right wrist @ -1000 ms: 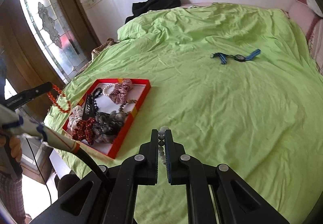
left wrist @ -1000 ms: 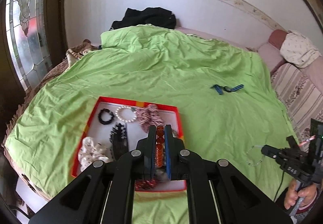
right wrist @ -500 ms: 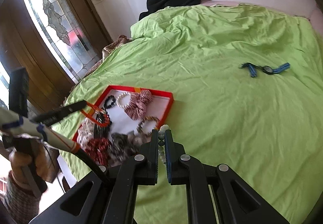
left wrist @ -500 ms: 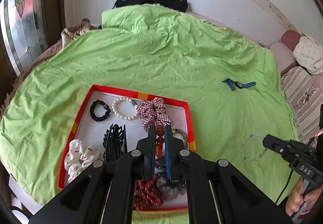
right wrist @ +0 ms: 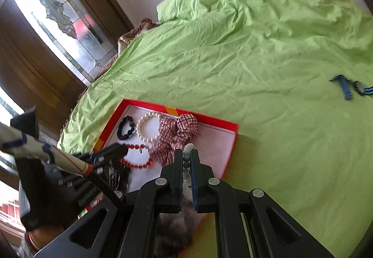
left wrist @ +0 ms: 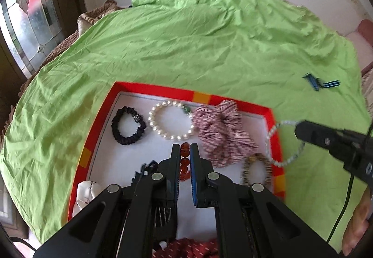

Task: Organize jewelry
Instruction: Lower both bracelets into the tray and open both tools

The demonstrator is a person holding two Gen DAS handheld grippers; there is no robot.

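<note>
The left hand-held gripper (left wrist: pixel 185 149) was clamped on a red bead bracelet (right wrist: pixel 136 156), whose loop hung over the white floor of the red-rimmed tray (left wrist: pixel 149 89), just in front of a black scrunchie (left wrist: pixel 128 125) and a pearl bracelet (left wrist: pixel 171 119). The right hand-held gripper (right wrist: pixel 186 153) was likewise clenched, on a pale bead bracelet (left wrist: pixel 283 141) that dangled at the tray's right rim, partly over the green bedsheet (left wrist: pixel 209 36). A checked fabric scrunchie (left wrist: pixel 221 132) and a small mottled bracelet (left wrist: pixel 256 168) filled the space between the two. Both pieces looked ready to be set down, and to do it well I would lower each until the beads rested flat on bare white floor before letting go: the red one in the open patch below the pearls, the pale one brought further inside the rim so it would not slide out onto the sheet. A blue strap (left wrist: pixel 320 83) lay well apart on the bed, not yet collected.
</note>
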